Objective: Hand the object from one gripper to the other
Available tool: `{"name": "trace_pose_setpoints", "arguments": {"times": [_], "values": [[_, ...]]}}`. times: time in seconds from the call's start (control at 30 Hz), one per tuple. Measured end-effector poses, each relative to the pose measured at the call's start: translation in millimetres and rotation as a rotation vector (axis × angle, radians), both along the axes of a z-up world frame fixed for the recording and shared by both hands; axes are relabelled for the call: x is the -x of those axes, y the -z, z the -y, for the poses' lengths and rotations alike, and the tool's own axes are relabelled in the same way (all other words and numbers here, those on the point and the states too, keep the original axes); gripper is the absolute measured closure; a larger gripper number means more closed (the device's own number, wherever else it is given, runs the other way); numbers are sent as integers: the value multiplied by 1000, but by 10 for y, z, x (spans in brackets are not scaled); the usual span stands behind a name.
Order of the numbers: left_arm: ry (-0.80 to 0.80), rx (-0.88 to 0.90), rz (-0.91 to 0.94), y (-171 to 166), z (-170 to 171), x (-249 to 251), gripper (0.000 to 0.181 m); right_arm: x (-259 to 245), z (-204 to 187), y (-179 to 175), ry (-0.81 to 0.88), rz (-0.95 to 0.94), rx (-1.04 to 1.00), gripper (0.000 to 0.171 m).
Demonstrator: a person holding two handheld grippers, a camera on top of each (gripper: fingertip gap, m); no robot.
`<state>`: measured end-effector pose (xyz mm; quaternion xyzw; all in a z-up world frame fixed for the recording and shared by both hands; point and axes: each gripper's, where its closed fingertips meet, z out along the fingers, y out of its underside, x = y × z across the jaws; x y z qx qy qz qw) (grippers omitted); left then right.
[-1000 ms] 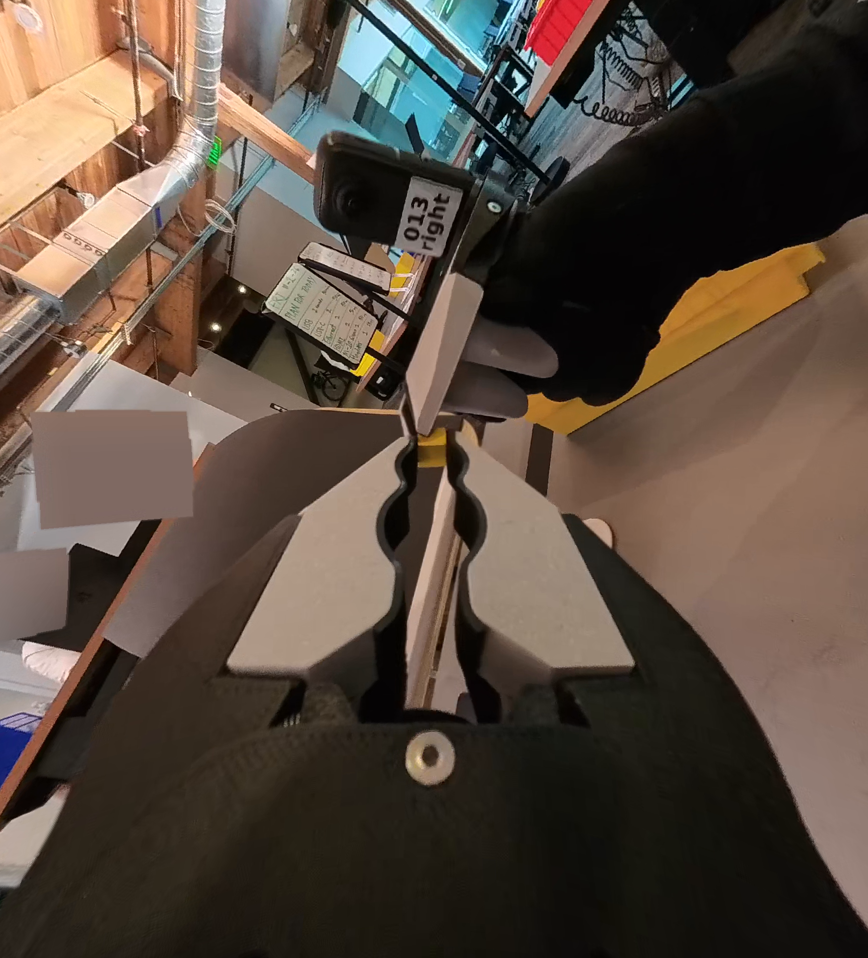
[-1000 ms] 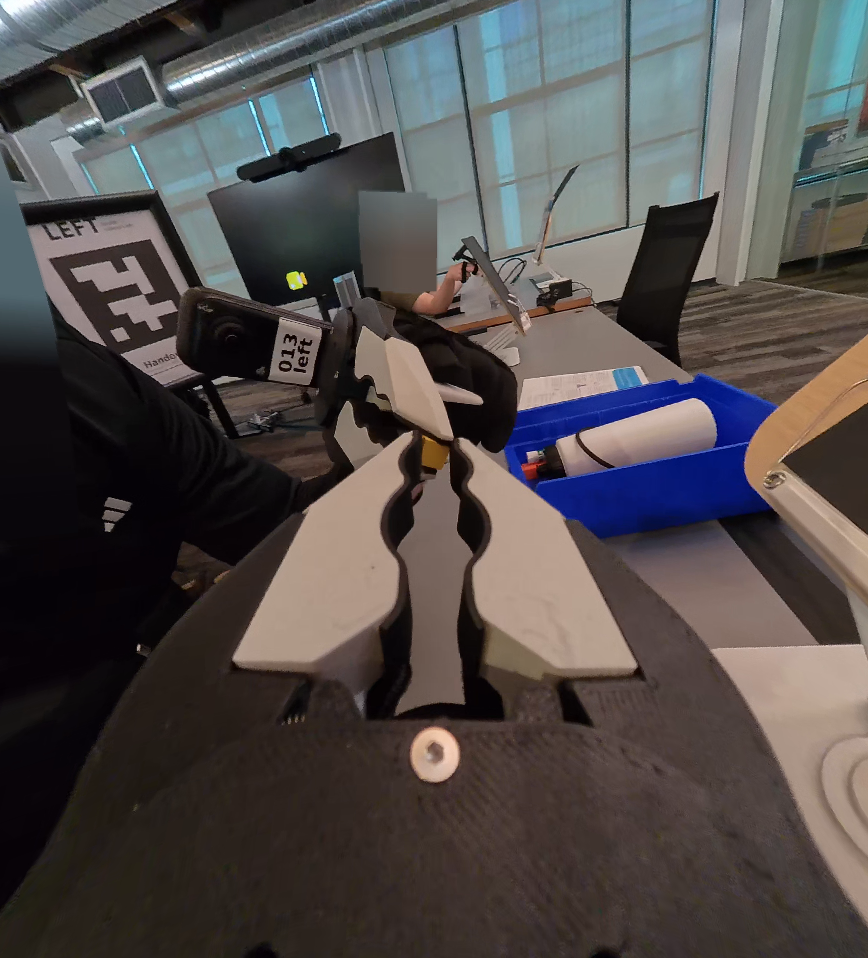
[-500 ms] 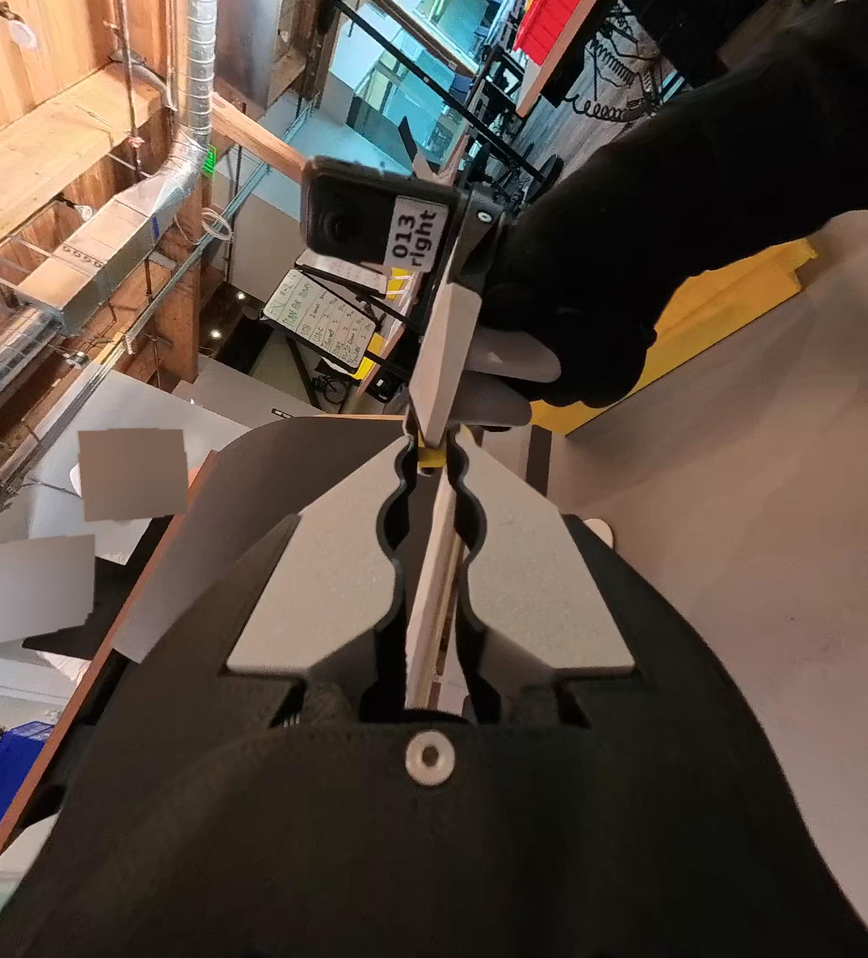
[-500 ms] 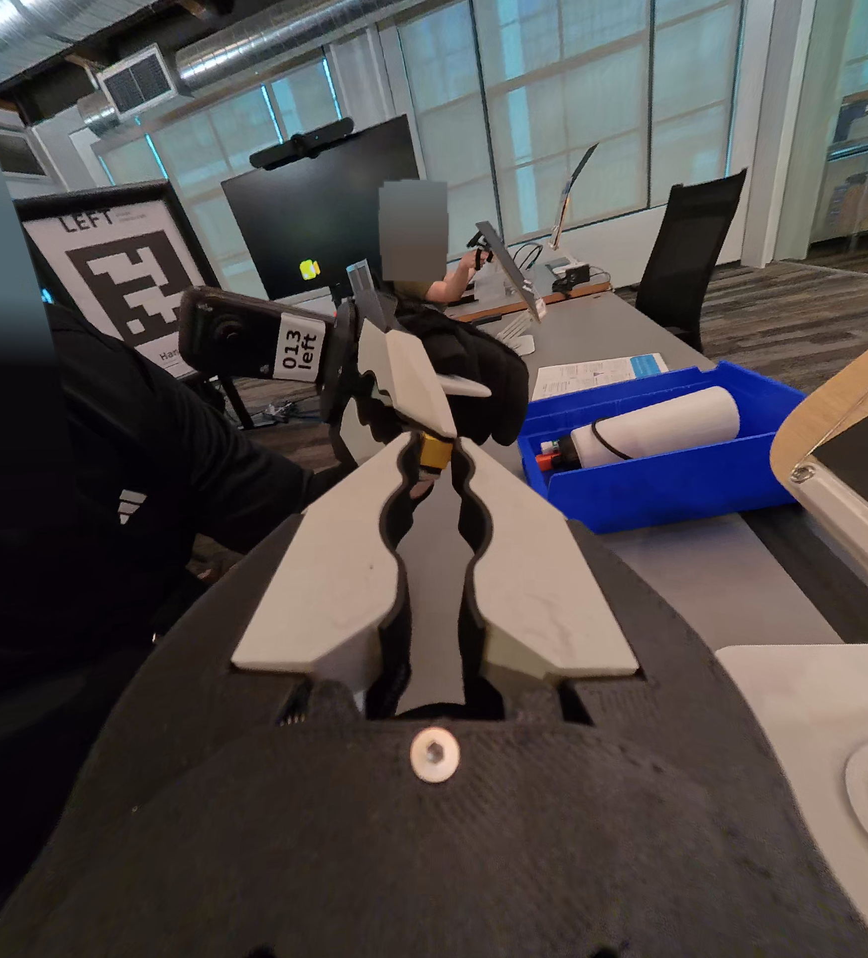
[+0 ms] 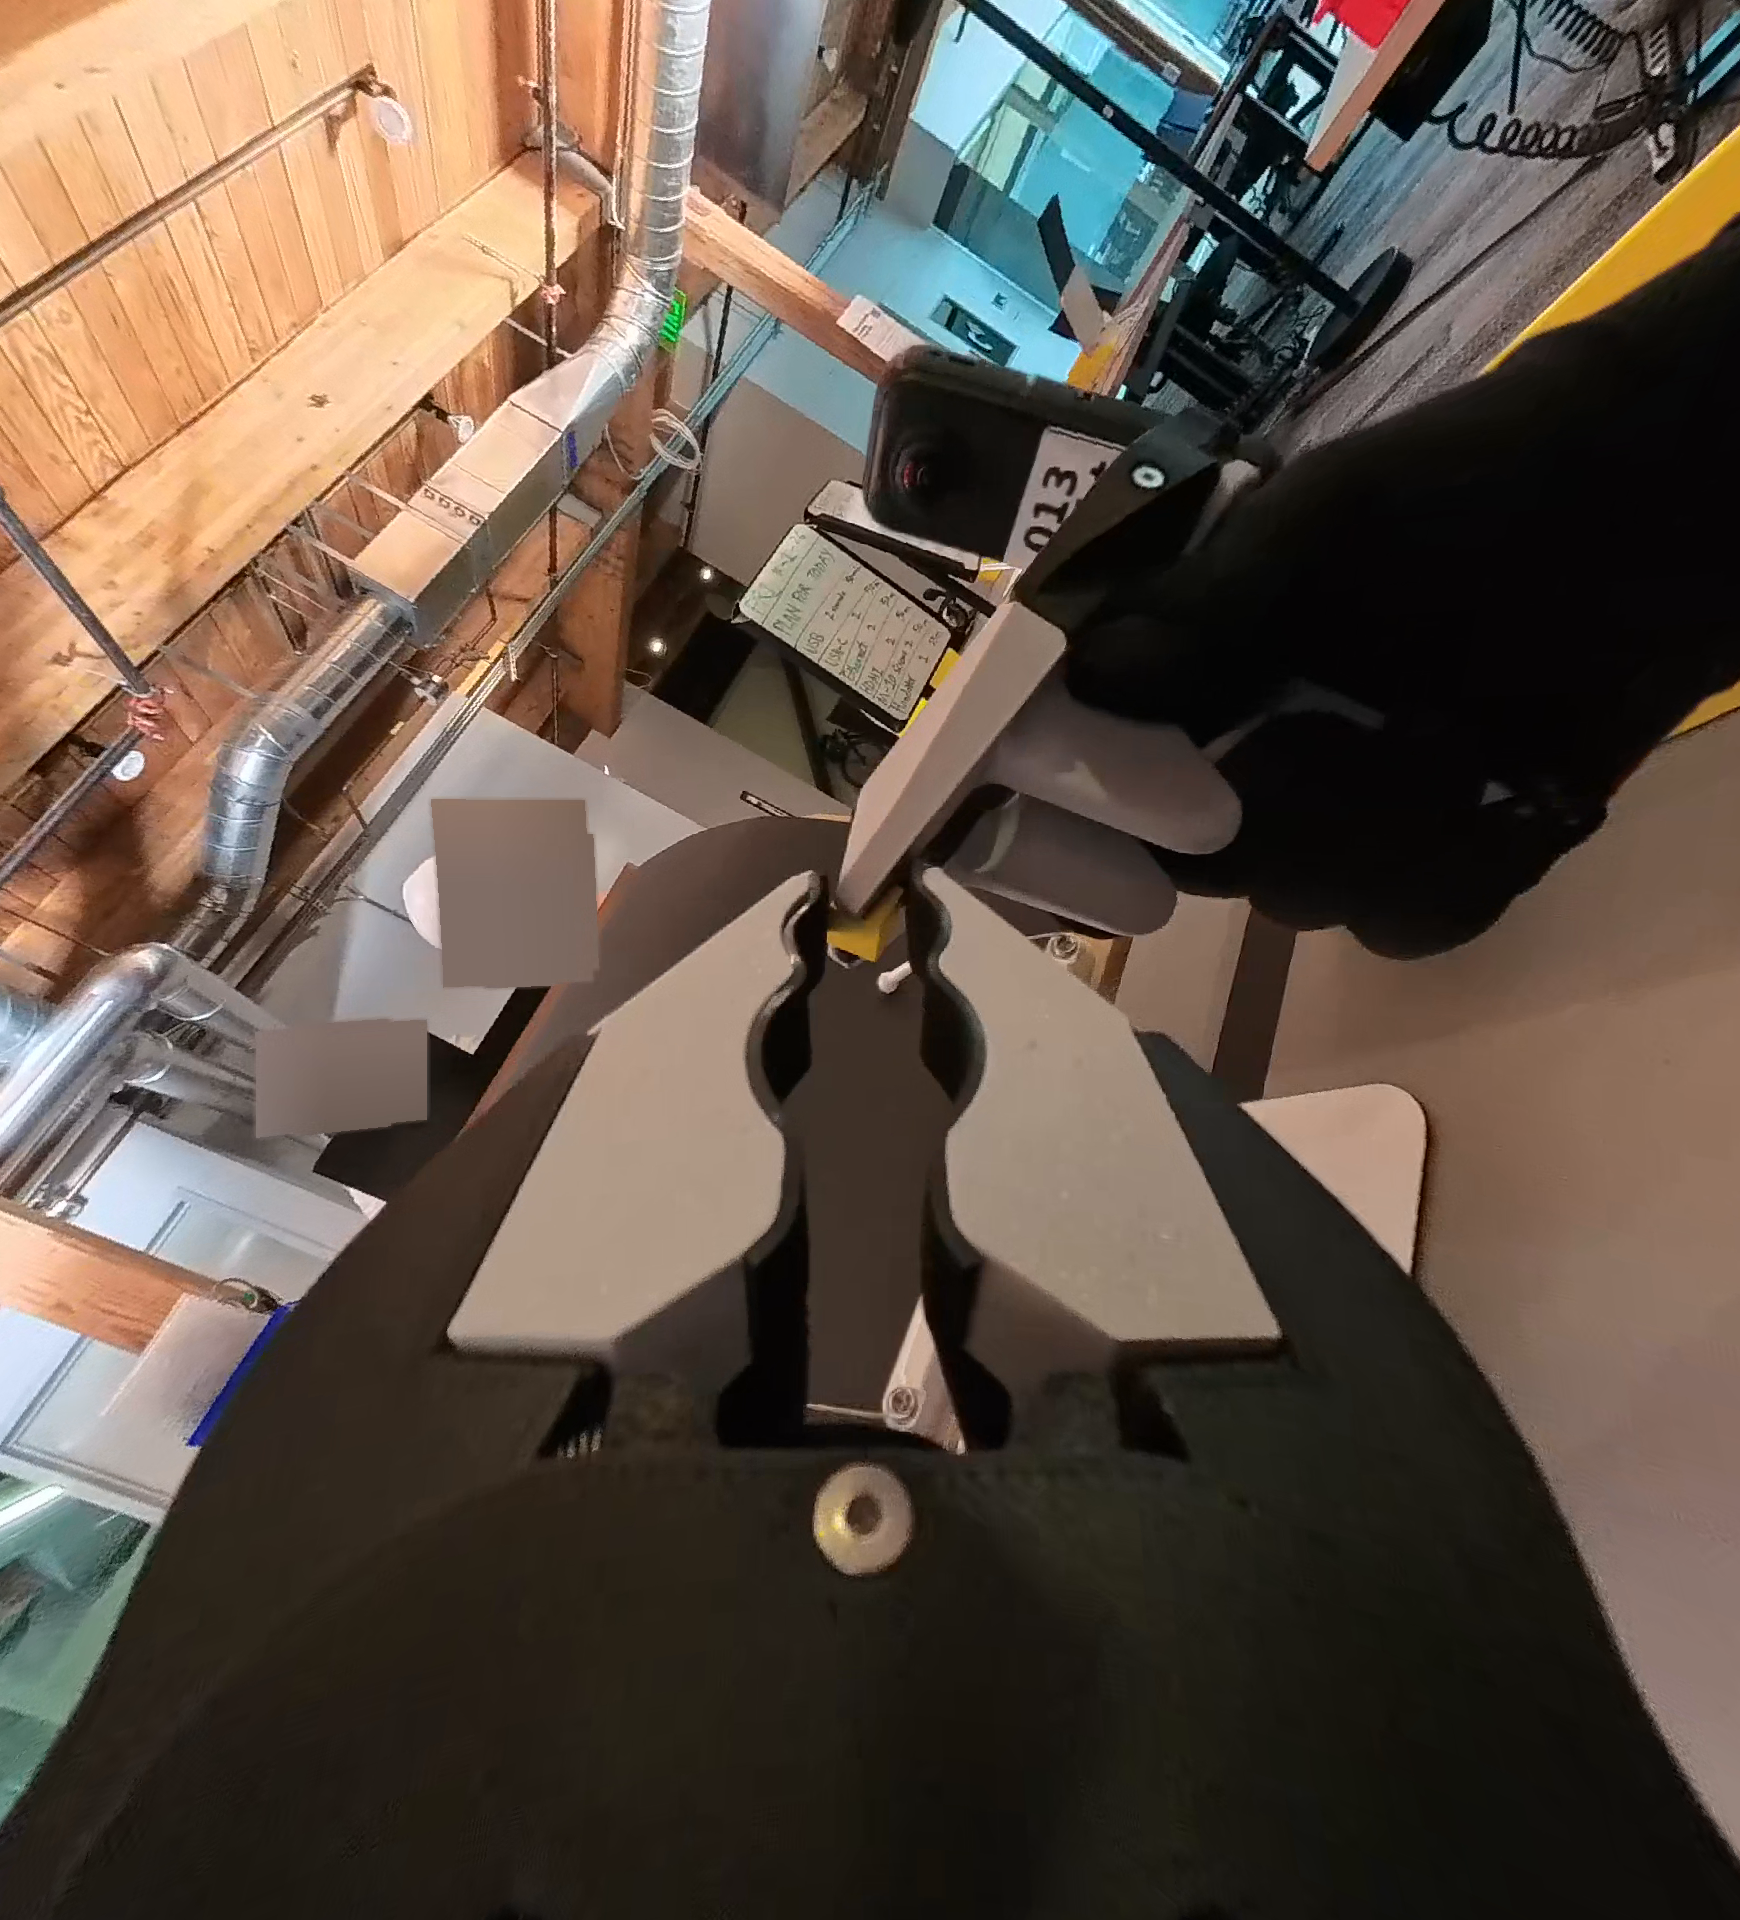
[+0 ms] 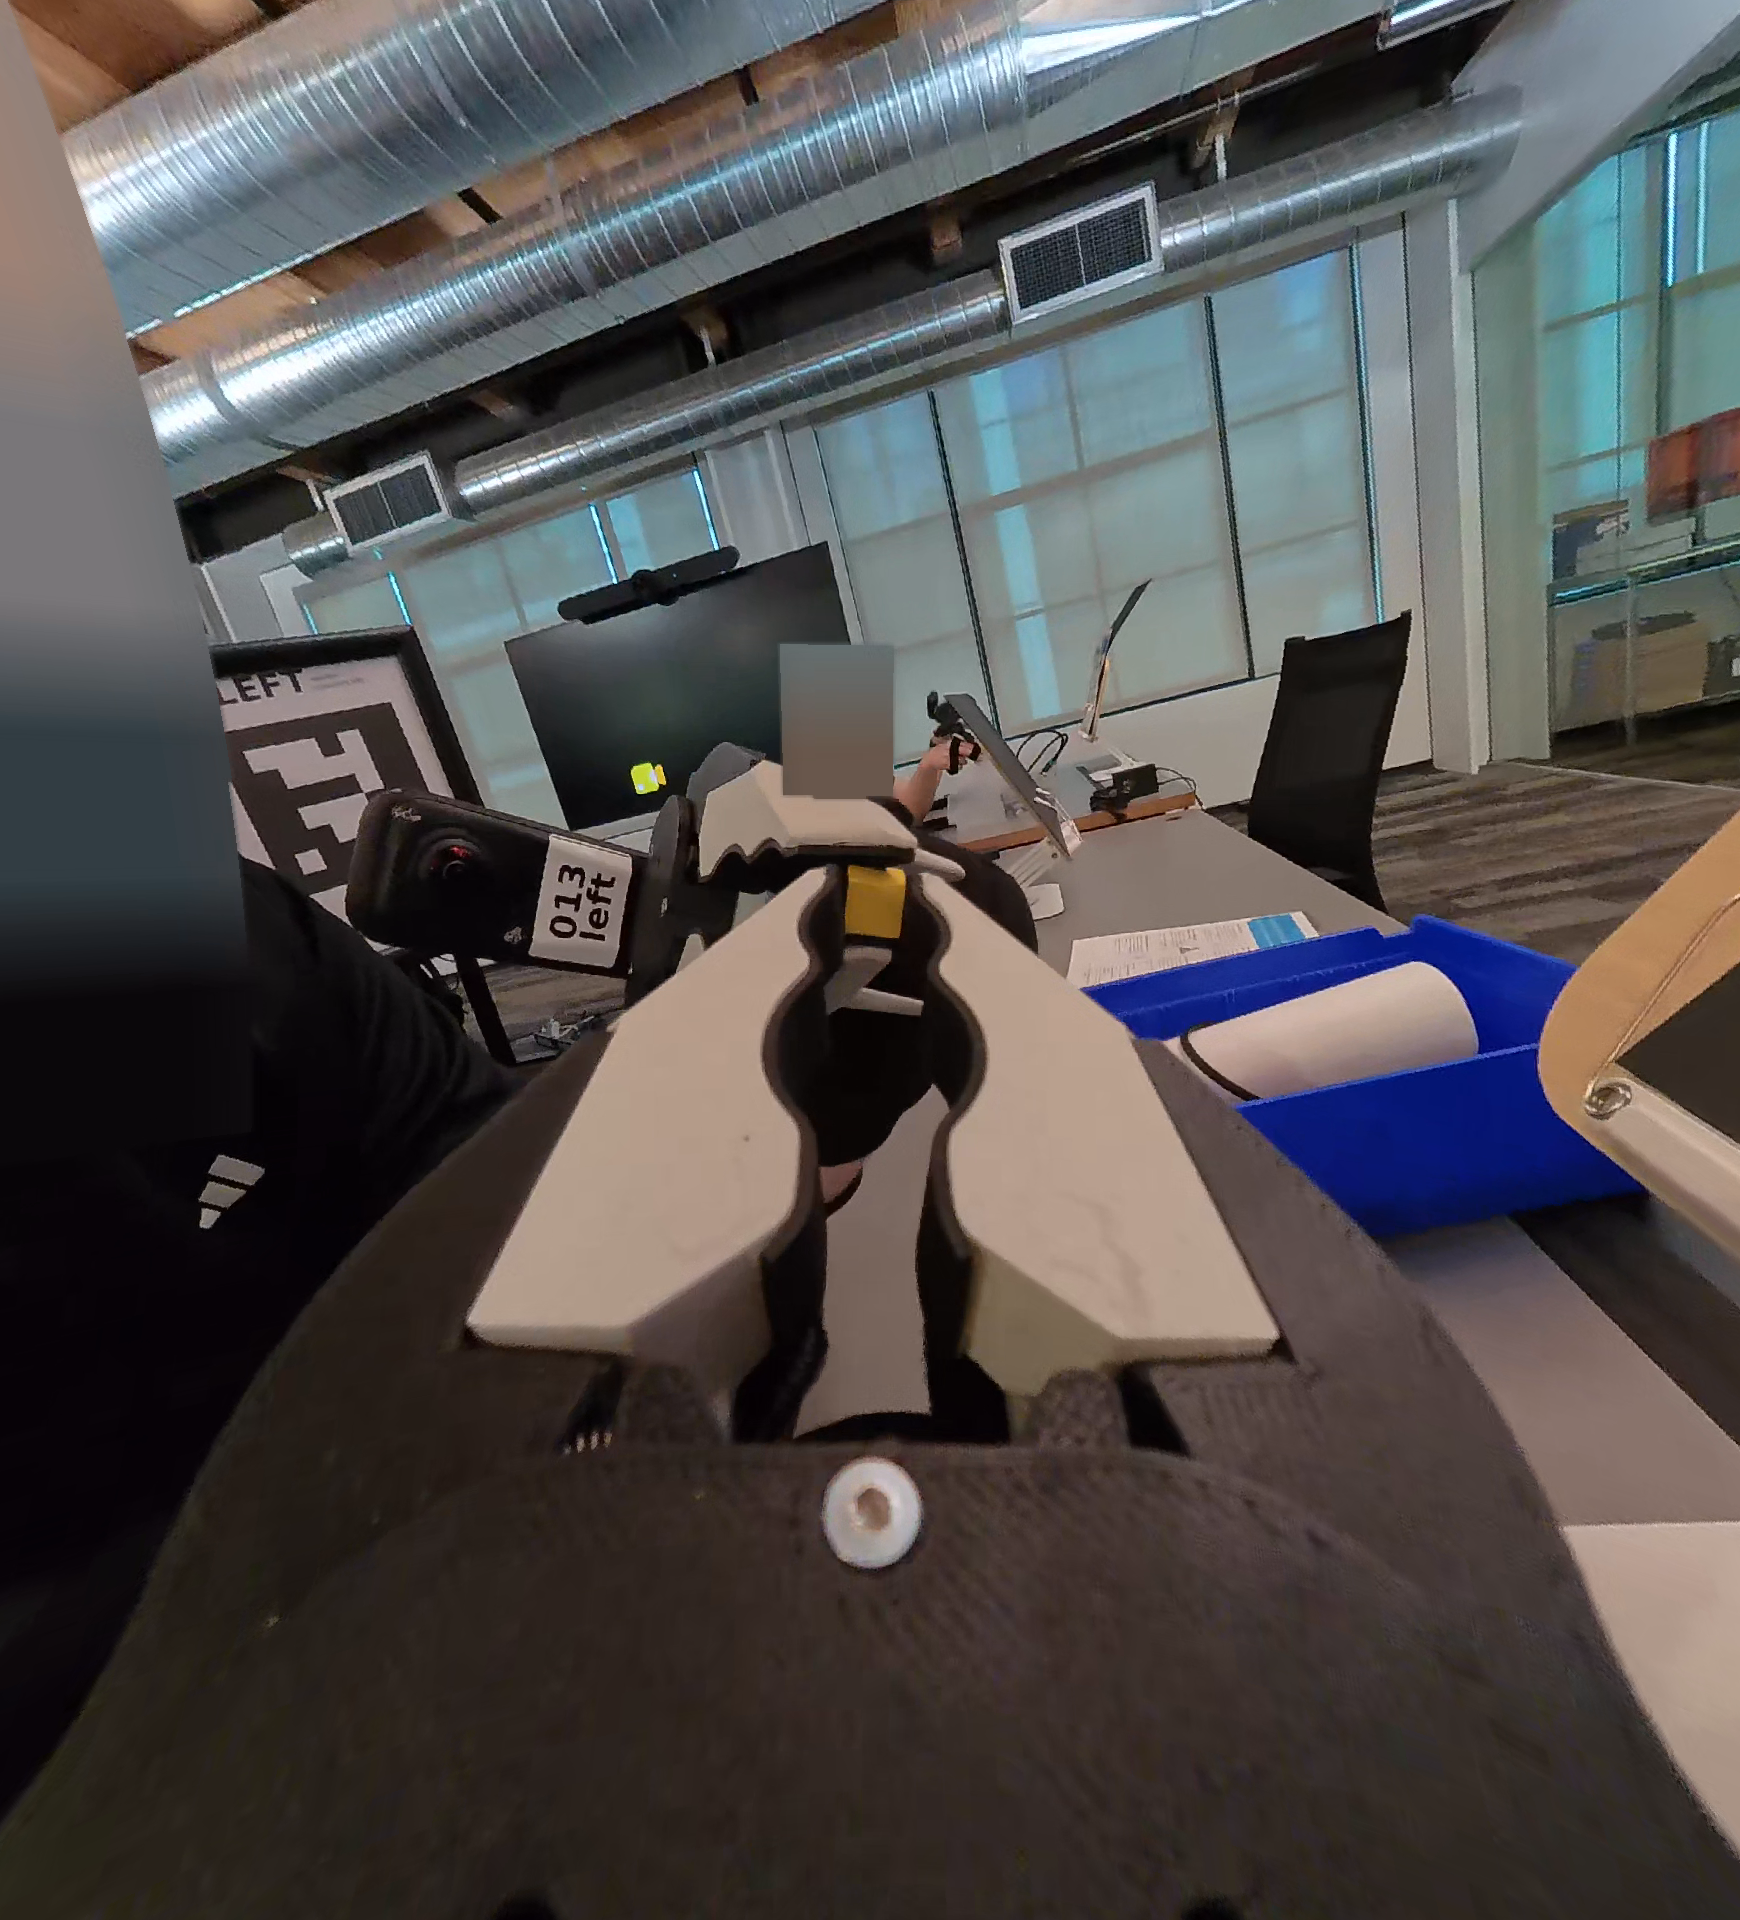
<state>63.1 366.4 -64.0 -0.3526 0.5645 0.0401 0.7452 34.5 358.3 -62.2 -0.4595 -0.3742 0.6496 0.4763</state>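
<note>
Mid-handover, the small yellow block sits pinched between the tips of both the left tool and the right tool, above the tabletop; next, I'd judge, one must let go.

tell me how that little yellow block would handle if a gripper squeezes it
The yellow block looks stiff: its edges look square between the fingers of the right gripper. Probably light, being tiny beside them. Small faces leave little hold, so it could slip or twist.
</note>
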Motion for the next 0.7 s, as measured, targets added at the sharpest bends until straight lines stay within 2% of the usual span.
{"name": "trace_pose_setpoints", "arguments": {"times": [0.4,0.7], "values": [[-46,-41,91,-121,-22,33,164,-24,-20,-115,46,-108,-12,163],[-25,-20,98,-121,6,16,167,-34,5,-134,62,-119,-62,163]]}}
